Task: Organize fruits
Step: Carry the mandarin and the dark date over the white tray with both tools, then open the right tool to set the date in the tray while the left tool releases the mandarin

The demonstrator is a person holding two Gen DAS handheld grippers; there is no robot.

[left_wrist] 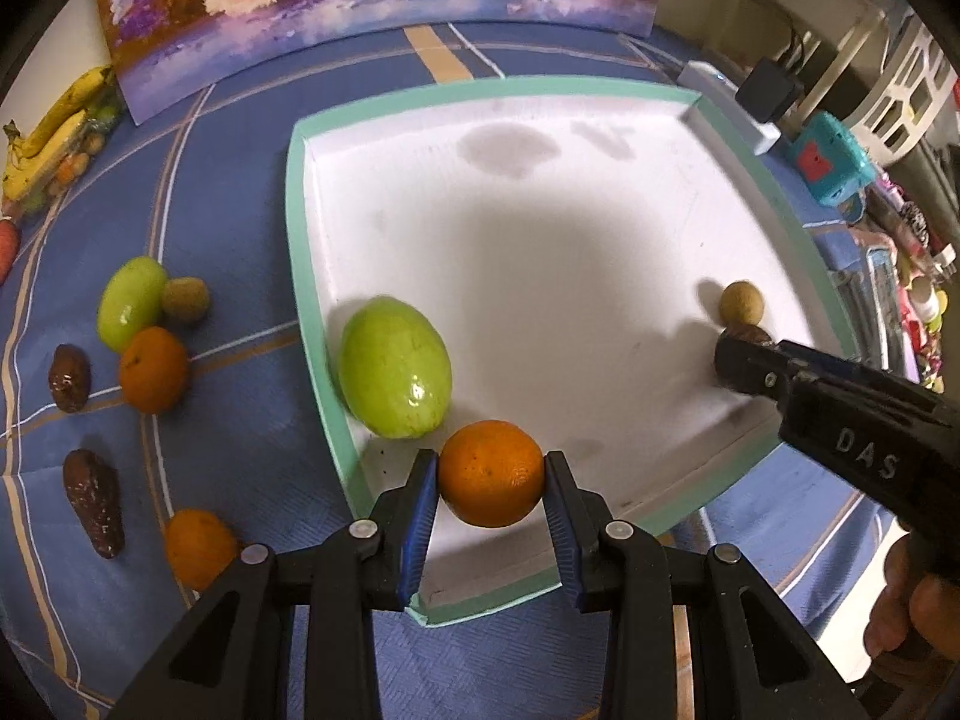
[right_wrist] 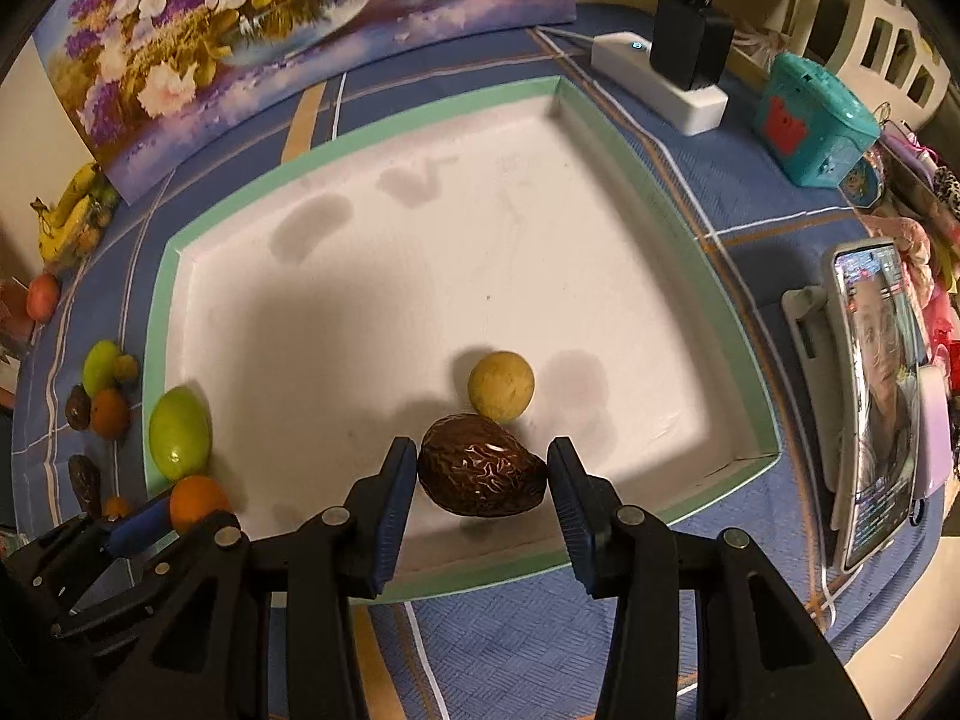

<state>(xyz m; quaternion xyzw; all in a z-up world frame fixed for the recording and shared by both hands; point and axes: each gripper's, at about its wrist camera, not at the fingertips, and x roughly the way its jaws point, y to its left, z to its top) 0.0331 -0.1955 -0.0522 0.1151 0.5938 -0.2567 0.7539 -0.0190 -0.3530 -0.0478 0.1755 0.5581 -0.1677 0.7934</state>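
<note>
1. My left hand-held gripper (left_wrist: 491,474) is clamped on an orange (left_wrist: 491,473), held over the near left corner of the white tray (left_wrist: 300,228).
2. My right hand-held gripper (right_wrist: 482,471) grips a wrinkled brown fruit (right_wrist: 480,473) over the tray's near edge.
3. A green fruit (left_wrist: 393,375) and a small tan round fruit (right_wrist: 501,387) lie inside the tray.
4. More fruits wait on the blue tabletop (left_wrist: 252,432) left of the tray.

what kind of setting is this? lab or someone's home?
Likely a home: a blue patterned tablecloth, a floral painting propped behind the tray, and a phone on a stand beside household clutter.
</note>
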